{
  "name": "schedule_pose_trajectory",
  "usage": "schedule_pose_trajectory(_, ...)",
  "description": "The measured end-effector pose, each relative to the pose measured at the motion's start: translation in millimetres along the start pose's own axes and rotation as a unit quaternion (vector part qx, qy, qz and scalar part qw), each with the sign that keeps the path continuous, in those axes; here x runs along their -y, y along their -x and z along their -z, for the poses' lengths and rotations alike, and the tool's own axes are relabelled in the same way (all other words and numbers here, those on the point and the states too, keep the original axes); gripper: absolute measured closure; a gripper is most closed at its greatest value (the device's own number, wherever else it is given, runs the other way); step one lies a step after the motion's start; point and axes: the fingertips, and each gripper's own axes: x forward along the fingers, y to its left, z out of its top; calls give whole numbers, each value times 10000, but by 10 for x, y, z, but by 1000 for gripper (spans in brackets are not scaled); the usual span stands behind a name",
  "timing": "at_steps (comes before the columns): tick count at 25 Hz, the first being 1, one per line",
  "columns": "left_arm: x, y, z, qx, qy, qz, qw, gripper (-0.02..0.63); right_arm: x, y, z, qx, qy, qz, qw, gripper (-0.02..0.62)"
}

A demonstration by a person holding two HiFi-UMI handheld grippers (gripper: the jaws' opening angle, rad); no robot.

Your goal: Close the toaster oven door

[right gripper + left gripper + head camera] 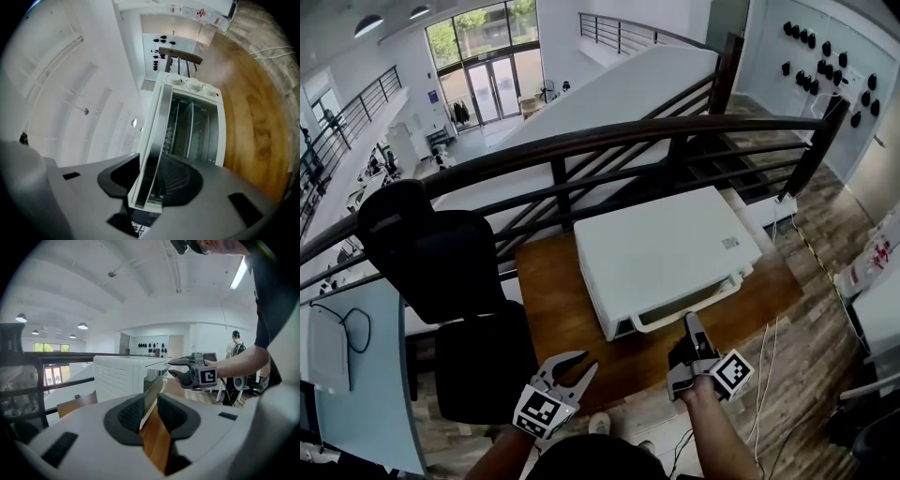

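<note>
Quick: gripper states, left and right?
Left gripper: open, holding nothing.
Right gripper: open, with the edge of the toaster oven door between its jaws.

Saw white boxy metal toaster oven (666, 248) on brown wooden table (551, 281), glass-paned door (155, 140) ajar (handle outward).

The head camera is looking steeply down on the left gripper (579, 367) and right gripper (692, 323), the oven (666, 253) just ahead of them. The left gripper view is facing level along its jaws, catching the right gripper too. The right gripper view is sitting close to the door (157, 140), rolled sideways. All are sharing the oven.
</note>
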Motion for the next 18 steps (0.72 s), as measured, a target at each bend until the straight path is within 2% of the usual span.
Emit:
schedule_pose_trajectory(2,9,3,-41,76,-2,-49,10000,519,-36,120,-45,-33,244,-13,9997,477)
schedule_pose_trajectory(5,31,-30,-88,230,92,-169,9996,537,-151,367,-135,-148,1010,-9,9948,530)
schedule_pose_trajectory(9,133,-70,-266,478,80,-319,9983,540,-230,816,-341,-250,2149,198,9761,558)
schedule_pose_trajectory(14,345,-95,-449,768,221,-409,9960,541,-308,1376,-582,-159,2753,264,9609,579)
schedule_pose_trajectory(18,568,-66,-595,1011,248,-429,9936,545,-440,1707,-634,-208,3506,199,9361,592)
